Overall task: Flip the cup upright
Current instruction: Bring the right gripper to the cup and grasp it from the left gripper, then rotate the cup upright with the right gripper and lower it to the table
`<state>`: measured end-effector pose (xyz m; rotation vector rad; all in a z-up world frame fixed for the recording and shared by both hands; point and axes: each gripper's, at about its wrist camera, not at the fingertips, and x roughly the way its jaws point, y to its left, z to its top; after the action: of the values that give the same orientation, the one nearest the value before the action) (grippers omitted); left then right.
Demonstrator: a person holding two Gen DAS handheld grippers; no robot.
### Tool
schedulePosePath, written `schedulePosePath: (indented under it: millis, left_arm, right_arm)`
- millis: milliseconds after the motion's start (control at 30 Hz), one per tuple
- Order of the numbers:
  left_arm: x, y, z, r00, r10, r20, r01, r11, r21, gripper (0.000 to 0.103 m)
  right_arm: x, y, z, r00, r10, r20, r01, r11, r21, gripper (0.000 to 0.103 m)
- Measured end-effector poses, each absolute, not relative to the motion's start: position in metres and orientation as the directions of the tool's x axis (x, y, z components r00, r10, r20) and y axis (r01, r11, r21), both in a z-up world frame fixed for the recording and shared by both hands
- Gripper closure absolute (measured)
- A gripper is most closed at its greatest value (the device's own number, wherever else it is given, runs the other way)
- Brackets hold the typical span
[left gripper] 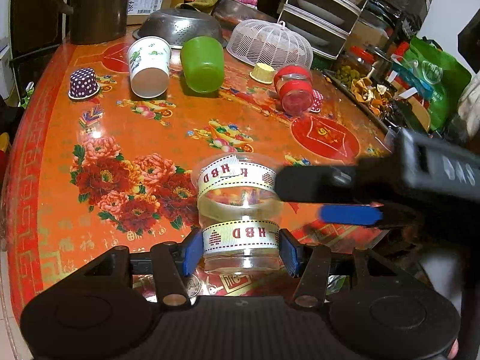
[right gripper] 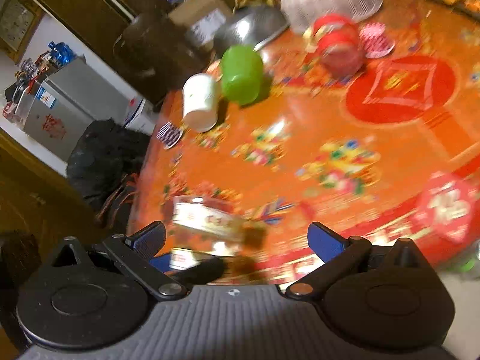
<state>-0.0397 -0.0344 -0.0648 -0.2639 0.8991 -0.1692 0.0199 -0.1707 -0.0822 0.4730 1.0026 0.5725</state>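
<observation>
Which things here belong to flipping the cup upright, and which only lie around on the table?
Job:
- clear cup with ribbon
- left gripper, jaws shut on the cup
- right gripper, jaws open

Lying about:
- paper cup
- green cup
- red jar
- metal colander
- white food cover

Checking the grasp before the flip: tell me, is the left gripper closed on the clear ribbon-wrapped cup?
Yes: the left gripper's blue pads press both sides of the clear cup at its lower HBD ribbon band.

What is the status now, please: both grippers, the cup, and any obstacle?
Left gripper shut on clear ribbon cup. Right gripper open, beside the cup, not gripping. Cup orientation unclear. White paper cup and green cup lie farther back, not in the way.
</observation>
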Motion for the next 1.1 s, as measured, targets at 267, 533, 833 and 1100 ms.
schedulePosePath:
  millis: [267, 533, 833, 1100]
  left_arm:
    - [-0.041, -0.028, -0.067, 0.613, -0.294, -0.733, 0.037, 0.938, -0.345, 0.045]
    - [-0.039, -0.024, -0.071, 0.602, -0.323, -0.73, 0.047, 0.927, -0.372, 0.045]
    - [-0.039, -0.025, -0.074, 0.588, -0.327, -0.74, 0.044, 0.926, -0.375, 0.045]
    - [-0.046, -0.032, -0.072, 0.591, -0.305, -0.747, 0.082, 0.944, -0.321, 0.045]
  right_arm:
    - [0.042, -0.138, -0.092, 0.3, 0.63, -0.716, -0.194, 0.775, 0.601, 0.002]
    - [0.045, -0.13, -0.087, 0.312, 0.564, -0.764, -0.197, 0.826, 0.529, 0.014]
    - [0.047, -0.12, -0.085, 0.319, 0.525, -0.789, -0.218, 0.851, 0.478, 0.029]
    - [0.047, -0.121, -0.085, 0.321, 0.529, -0.786, -0.23, 0.848, 0.477, 0.03]
